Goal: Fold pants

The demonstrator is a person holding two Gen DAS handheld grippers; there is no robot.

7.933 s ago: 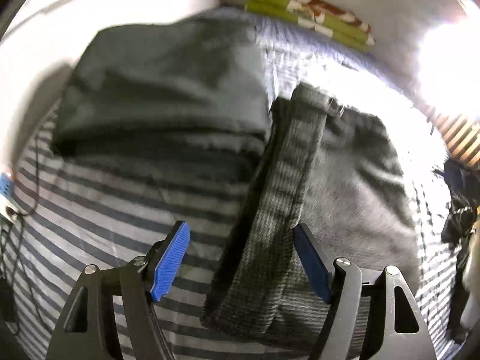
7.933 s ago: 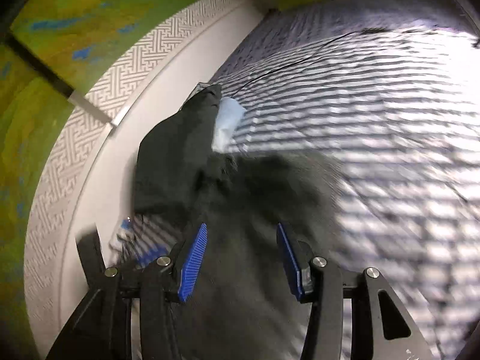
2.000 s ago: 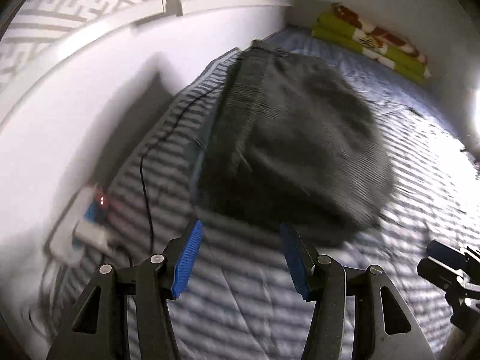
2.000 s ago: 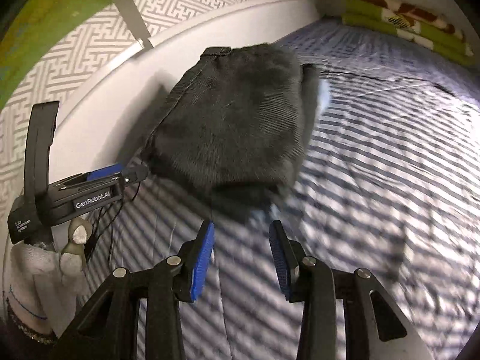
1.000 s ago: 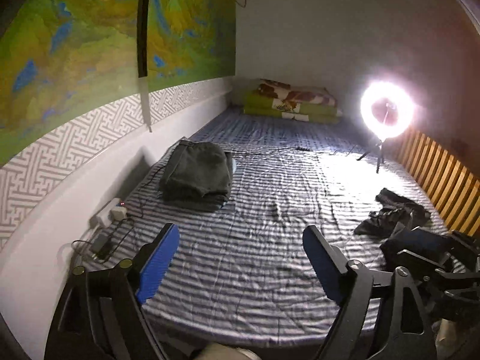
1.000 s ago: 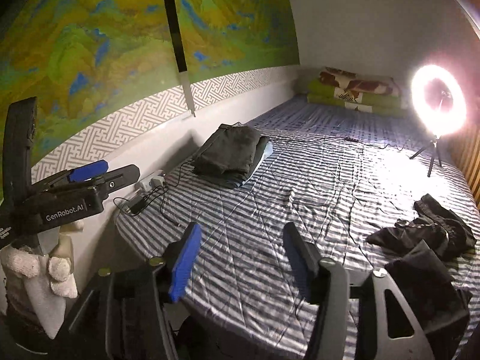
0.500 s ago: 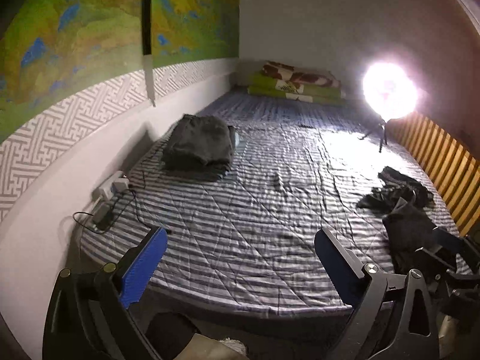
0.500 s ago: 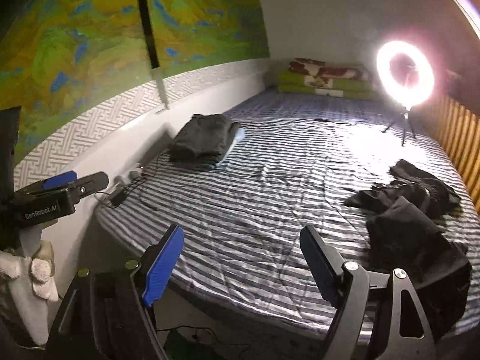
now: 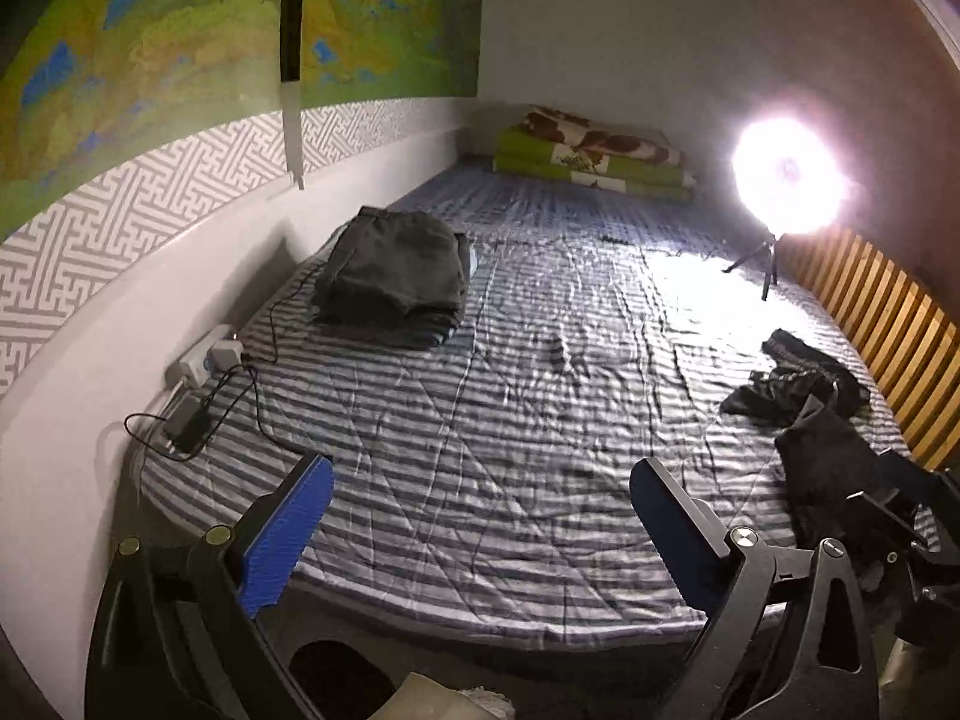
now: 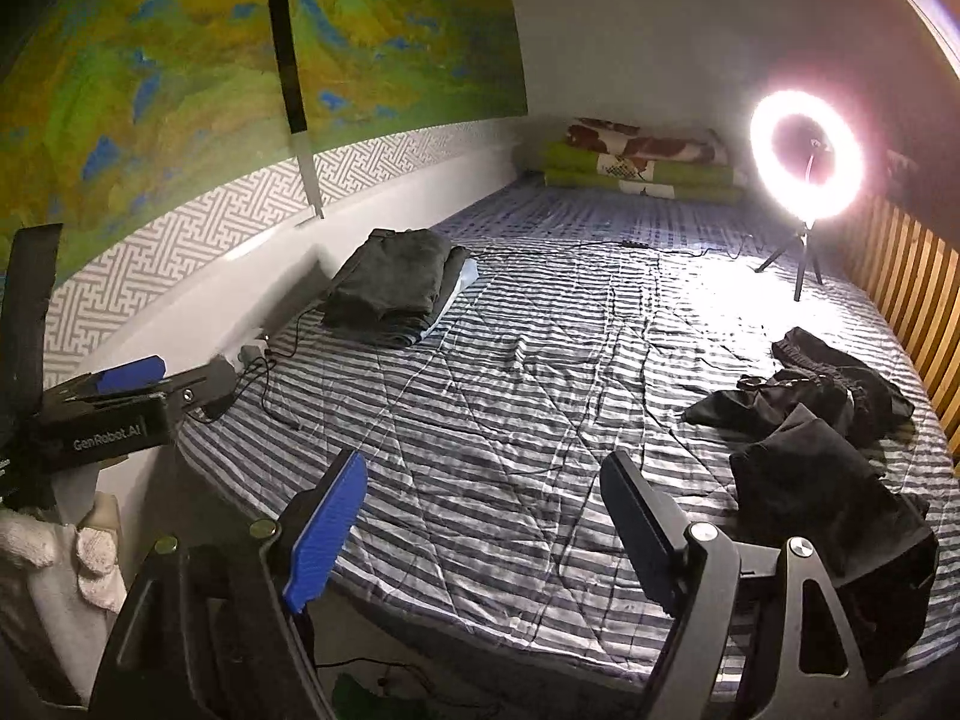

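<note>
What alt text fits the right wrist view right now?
Right claw open and empty over a striped bed; folded dark pants stacked by the wall, unfolded dark clothes heaped at right, ring light glowing behind.

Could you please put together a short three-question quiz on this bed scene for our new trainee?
1. True or false: the folded stack lies beside the wall.
2. What is between the right gripper fingers? A) pants B) a cable C) nothing
3. Fill in: the unfolded dark clothes lie on the side of the bed near the wooden ____.

Key: 1 true; 2 C; 3 slats.
</note>
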